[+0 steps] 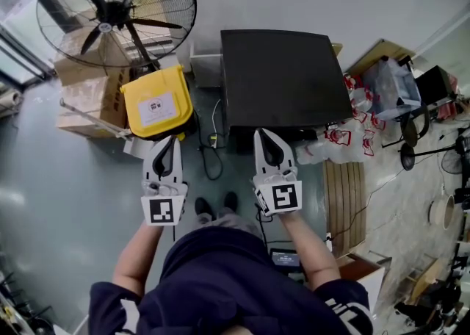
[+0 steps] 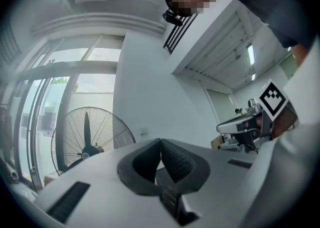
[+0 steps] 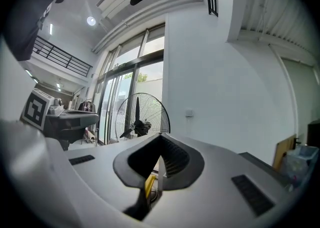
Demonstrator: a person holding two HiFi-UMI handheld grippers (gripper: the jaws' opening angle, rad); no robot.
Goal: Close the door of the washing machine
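The washing machine (image 1: 285,80) shows from above as a black-topped box against the wall; its front and door are hidden below the top. My left gripper (image 1: 167,144) is held to the left of the machine, in front of a yellow bin, shut with nothing between its tips. My right gripper (image 1: 269,138) hovers just in front of the machine's near edge, also shut and empty. In the left gripper view the left gripper (image 2: 160,141) has its pads touching, and the right gripper (image 3: 161,136) shows the same in the right gripper view.
A large floor fan (image 1: 114,14) stands at the back left, with cardboard boxes (image 1: 84,98) and a yellow bin (image 1: 156,102) beside it. Cables (image 1: 213,146) lie on the floor left of the machine. Plastic bags (image 1: 354,126) and a slatted board (image 1: 345,195) lie to the right.
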